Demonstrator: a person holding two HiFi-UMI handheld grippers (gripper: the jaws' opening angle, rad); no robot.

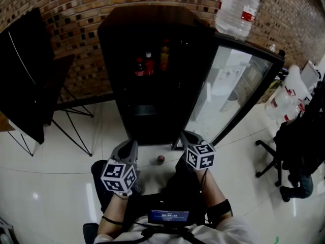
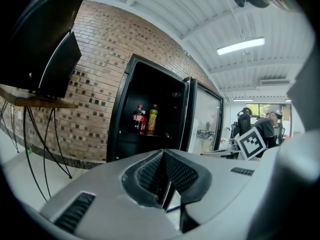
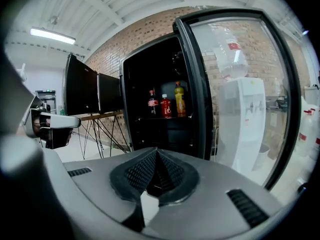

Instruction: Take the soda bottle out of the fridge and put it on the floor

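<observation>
The fridge (image 1: pixel 152 22) stands against the brick wall (image 1: pixel 76 4) with its glass door (image 1: pixel 231 85) swung wide open to the right. On a shelf inside are two red-labelled bottles (image 3: pixel 151 102), side by side, and just right of them a taller yellow bottle (image 3: pixel 179 99). On the white floor (image 1: pixel 51 182) just in front of the fridge, between the two tools, stands a small dark thing with a red top, seemingly the soda bottle (image 1: pixel 160 159) seen from above. The left tool (image 2: pixel 162 154) points at the fridge with its jaws closed together and nothing in them. The right tool (image 3: pixel 156 154) is likewise closed and empty, and touches nothing.
</observation>
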